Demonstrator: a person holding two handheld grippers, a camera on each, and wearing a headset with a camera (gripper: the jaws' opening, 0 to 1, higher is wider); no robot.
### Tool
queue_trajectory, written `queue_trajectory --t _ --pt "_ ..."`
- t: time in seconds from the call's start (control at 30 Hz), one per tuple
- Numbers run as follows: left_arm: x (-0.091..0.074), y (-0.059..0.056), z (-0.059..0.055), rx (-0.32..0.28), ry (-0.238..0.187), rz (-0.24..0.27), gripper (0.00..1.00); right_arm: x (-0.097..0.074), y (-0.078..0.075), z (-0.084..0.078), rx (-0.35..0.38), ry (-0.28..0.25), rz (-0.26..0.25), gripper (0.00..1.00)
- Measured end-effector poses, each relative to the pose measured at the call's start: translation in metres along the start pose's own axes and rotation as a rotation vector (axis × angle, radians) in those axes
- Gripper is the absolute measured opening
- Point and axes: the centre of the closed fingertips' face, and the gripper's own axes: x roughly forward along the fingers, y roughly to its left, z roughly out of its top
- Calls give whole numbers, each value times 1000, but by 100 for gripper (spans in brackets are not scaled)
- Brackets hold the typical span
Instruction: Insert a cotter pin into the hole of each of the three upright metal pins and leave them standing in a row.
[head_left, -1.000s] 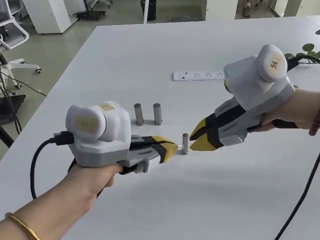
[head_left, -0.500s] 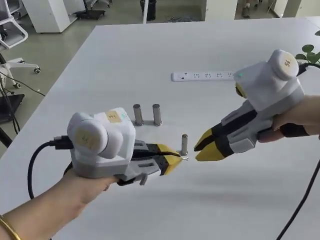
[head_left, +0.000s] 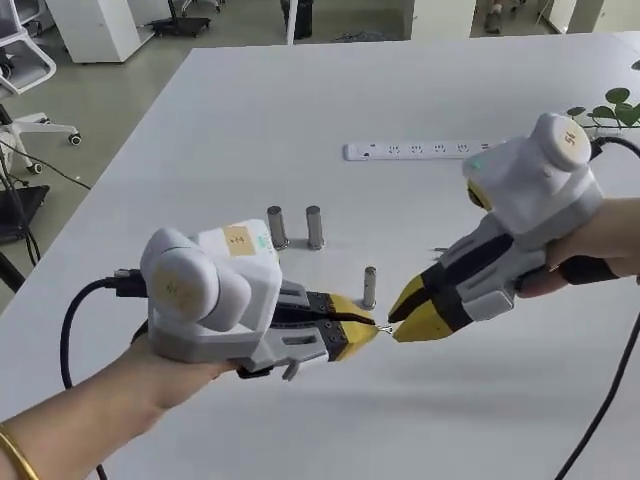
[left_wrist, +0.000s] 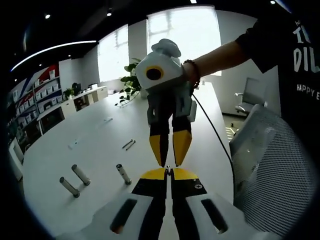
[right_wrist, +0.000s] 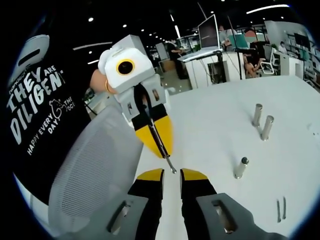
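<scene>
Three short metal pins stand upright on the white table: two side by side (head_left: 277, 227) (head_left: 315, 227) and one nearer (head_left: 370, 287), apart from the pair. My left gripper (head_left: 368, 332) is shut on a thin cotter pin (right_wrist: 164, 149) that sticks out past its yellow tips. My right gripper (head_left: 408, 316) faces it tip to tip, open, with the cotter pin's end reaching the gap between its jaws (right_wrist: 171, 174). Both grippers hover just in front of the nearer pin (left_wrist: 122, 174), touching none of the pins.
Two loose cotter pins (left_wrist: 128, 145) lie on the table beyond the upright pins. A white power strip (head_left: 420, 150) lies further back, and a green plant (head_left: 612, 104) is at the right edge. Office chairs stand off the table's left side.
Both grippers have come away from the nearer pin toward me. The left one still holds the cotter pin, and the right one's open tips now meet it.
</scene>
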Motion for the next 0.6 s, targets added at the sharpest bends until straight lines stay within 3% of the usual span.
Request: queue_trajectory --t 0.33,0.6 --pt "2 -6 4 38 -3 -29 0 7 5 0 -34 6 32 3" --pt "3 -7 2 35 3 -34 0 6 4 -2 -56 19 26 0"
